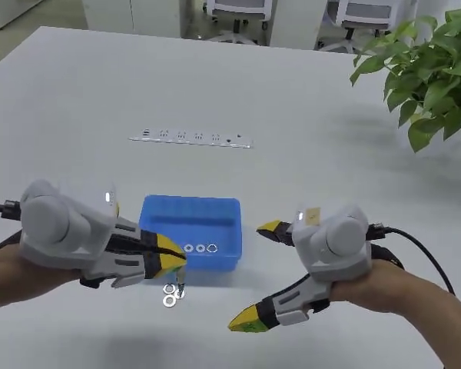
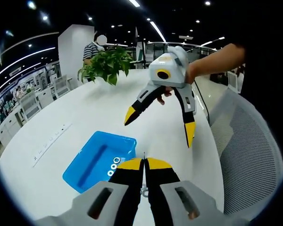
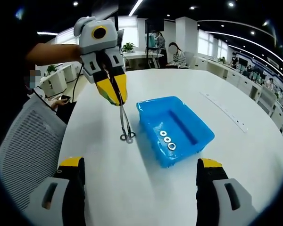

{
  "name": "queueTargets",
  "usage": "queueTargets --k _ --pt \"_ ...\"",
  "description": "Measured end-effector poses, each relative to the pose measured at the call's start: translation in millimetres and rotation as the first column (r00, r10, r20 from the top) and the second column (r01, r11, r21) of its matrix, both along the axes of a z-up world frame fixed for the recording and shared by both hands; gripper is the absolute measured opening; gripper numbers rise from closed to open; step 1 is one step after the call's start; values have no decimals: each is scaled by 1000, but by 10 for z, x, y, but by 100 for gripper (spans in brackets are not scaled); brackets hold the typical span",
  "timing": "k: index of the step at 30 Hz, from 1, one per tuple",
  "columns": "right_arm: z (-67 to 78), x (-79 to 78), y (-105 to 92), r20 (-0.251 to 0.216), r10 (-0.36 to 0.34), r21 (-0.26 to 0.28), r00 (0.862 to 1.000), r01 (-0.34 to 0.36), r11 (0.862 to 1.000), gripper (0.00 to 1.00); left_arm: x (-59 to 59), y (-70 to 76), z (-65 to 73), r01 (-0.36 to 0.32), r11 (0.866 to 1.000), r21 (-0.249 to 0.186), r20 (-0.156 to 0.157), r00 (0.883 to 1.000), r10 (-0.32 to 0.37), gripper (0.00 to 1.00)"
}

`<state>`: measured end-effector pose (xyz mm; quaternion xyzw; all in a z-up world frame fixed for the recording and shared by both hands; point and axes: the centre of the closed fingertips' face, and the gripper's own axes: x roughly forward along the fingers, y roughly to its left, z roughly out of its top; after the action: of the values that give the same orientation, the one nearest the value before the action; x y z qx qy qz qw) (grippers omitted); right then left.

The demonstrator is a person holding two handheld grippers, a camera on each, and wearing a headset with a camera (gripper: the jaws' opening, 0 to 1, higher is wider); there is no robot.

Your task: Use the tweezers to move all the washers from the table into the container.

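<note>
Bright blue container [image 1: 190,202]; silver washers [image 1: 200,248], tweezers [image 3: 124,123]; grey left gripper [image 1: 180,260], right gripper [image 1: 255,275], tips yellow-black; pale grey desk [image 1: 215,84].

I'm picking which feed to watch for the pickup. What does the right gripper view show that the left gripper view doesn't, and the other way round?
Right gripper view: the left tool shut on the tweezers, whose tips are at the loose washers on the table.
Left gripper view: the right tool, open above the table, and the plant behind it.
Both: the blue container with three washers in it, and the power strip beyond it.
</note>
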<state>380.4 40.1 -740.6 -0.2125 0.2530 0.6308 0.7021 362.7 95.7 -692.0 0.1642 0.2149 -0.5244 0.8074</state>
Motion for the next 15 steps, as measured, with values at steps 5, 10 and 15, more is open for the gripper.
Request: queueTargets --k 5,10,15 --pt "-5 4 -2 -1 2 -3 1000 -2 1000 99 7 -7 -25 2 1000 2 -2 1000 -2 5" --pt "-7 5 -13 -2 2 -6 1000 -2 1000 98 13 -8 -41 2 1000 4 -3 1000 -2 5" --pt "-26 -10 -21 -6 6 -12 1000 -6 1000 98 16 -8 -37 -4 1000 0 -4 1000 4 5"
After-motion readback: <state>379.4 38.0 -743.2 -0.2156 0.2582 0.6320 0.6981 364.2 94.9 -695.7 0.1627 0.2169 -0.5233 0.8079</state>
